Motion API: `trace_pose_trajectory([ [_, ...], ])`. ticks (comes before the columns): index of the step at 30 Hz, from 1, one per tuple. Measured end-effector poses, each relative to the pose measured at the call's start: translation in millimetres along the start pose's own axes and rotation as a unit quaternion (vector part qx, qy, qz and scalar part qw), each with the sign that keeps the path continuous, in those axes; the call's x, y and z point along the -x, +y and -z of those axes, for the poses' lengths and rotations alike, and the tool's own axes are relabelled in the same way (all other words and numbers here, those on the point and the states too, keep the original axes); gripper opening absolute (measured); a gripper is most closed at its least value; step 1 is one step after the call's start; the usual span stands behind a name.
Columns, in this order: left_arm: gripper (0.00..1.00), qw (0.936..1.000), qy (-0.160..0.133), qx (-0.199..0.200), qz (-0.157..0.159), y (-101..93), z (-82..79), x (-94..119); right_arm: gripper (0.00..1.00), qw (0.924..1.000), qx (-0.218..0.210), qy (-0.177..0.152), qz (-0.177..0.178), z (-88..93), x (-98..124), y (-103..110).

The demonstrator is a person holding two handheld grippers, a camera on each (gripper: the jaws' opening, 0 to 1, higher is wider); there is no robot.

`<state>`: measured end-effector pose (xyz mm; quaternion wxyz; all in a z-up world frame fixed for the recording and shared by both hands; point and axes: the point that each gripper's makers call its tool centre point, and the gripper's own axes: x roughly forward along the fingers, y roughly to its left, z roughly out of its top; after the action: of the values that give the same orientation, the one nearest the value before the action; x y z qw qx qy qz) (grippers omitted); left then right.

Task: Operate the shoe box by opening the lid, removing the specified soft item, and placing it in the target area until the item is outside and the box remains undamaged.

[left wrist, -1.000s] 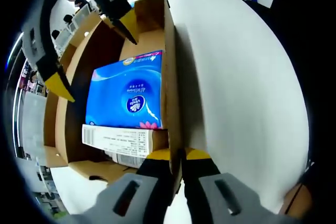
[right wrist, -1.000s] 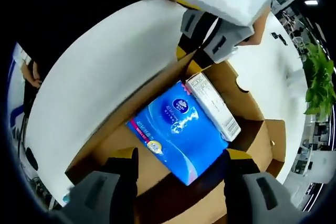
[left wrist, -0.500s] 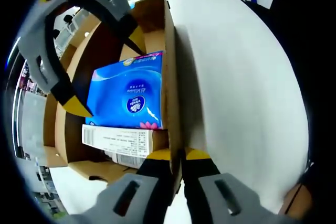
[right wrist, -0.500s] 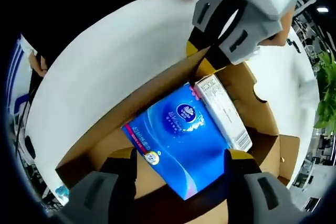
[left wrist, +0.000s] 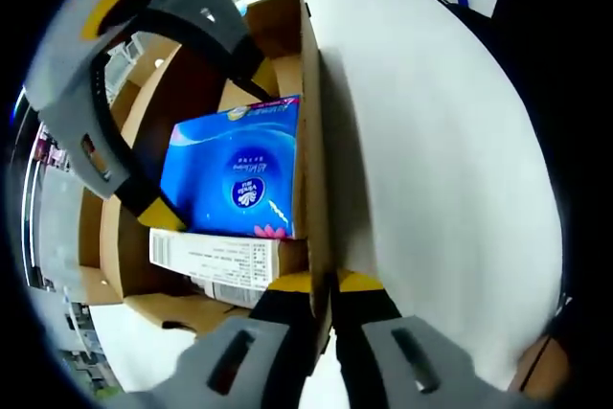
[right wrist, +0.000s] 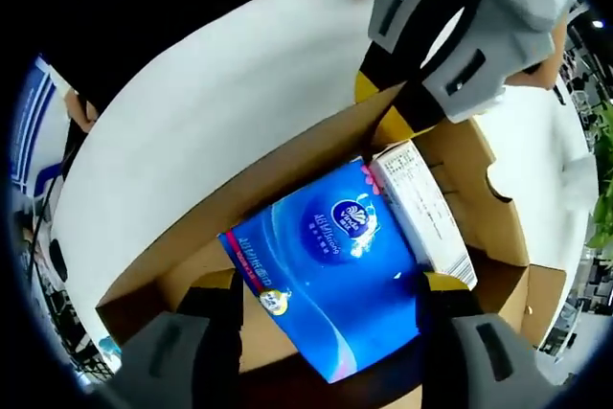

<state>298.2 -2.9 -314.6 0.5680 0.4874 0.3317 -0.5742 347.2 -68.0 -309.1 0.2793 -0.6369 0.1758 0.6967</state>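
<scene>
Since a sec ago, the right gripper (left wrist: pixel 206 126) has dropped lower into the open brown cardboard shoe box (left wrist: pixel 308 93): in the left gripper view its grey arms w/ yellow-tipped jaws were up near the box's far end, and now they reach down either side of the glossy blue soft tissue pack (left wrist: pixel 235 170), one yellow tip by the pack's far edge, the other just beside its near left corner. In the right gripper view the blue pack (right wrist: pixel 330 280) looks bigger and closer than before, sitting between that gripper's own two jaws. The left gripper (left wrist: pixel 321 284) hasn't shifted.

Left gripper: jaws clenched on the box's side wall at the near corner, yellow pads pressed to either face of the cardboard. Seen from the right gripper view, the left gripper (right wrist: pixel 393 112) grips the wall (right wrist: pixel 287 174) from the far side, a hand on the handle behind it.

Right gripper (right wrist: pixel 330 289): jaws spread wide, straddling the pack, not yet closed on it; whether the tips touch the pack can't be told.

The blue pack lies flat on the box floor, against the gripped wall. A white printed carton (left wrist: pixel 225 258) lies touching its end, nearest the left gripper. The box sits on a white table (left wrist: pixel 441 141).
</scene>
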Motion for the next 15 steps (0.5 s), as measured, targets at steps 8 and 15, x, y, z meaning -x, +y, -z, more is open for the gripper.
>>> trace_pose_trajectory([
  [8,0.04,1.0,0.0,0.0,0.001,-0.4,0.0,0.0,0.74,0.9997,-0.023,-0.003,-0.002,6.4,2.6,9.4],
  [15,0.04,1.0,0.0,0.0,0.001,-1.5,1.9,0.9,0.74,0.9993,-0.037,0.003,0.0,15.0,5.0,21.8],
])
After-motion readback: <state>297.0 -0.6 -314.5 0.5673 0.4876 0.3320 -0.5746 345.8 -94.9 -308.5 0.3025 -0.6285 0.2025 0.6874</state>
